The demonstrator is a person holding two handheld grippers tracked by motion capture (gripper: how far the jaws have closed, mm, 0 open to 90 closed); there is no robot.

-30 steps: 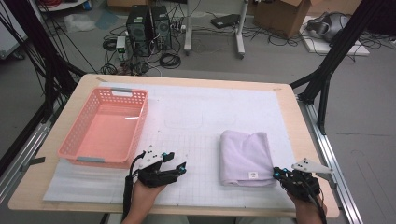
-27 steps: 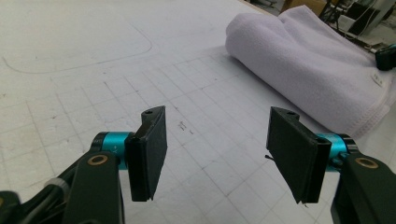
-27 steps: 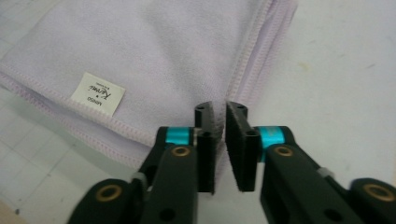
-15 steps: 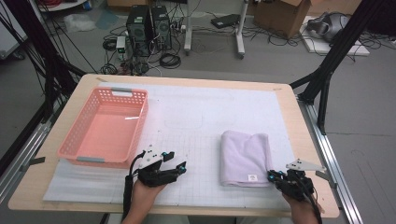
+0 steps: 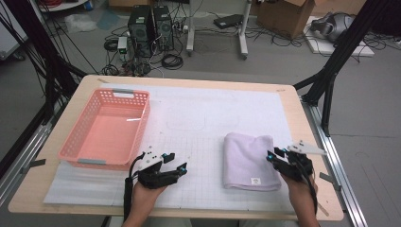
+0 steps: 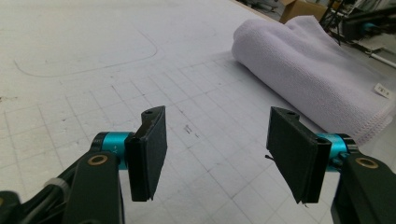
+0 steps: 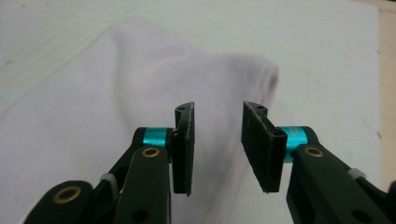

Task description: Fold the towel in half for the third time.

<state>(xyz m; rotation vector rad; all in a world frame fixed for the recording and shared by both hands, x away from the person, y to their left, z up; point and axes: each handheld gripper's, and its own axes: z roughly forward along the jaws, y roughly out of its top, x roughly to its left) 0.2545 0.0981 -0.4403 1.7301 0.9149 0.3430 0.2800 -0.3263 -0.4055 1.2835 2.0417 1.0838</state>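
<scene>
reaching step: right gripper (image 5: 275,156) hovers at the towel's (image 5: 248,161) near right edge, jaws narrowly apart; left gripper (image 5: 175,162) waits wide. next, likely pinch that edge.

Counted on the table (image 5: 293,101): one folded lilac towel (image 5: 248,161), one pink basket (image 5: 105,130), one white gridded mat (image 5: 208,109) — nothing doubled there. Counted in hand: two grippers — a left gripper (image 5: 176,163) and a right gripper (image 5: 274,155), each with two black jaws.
</scene>
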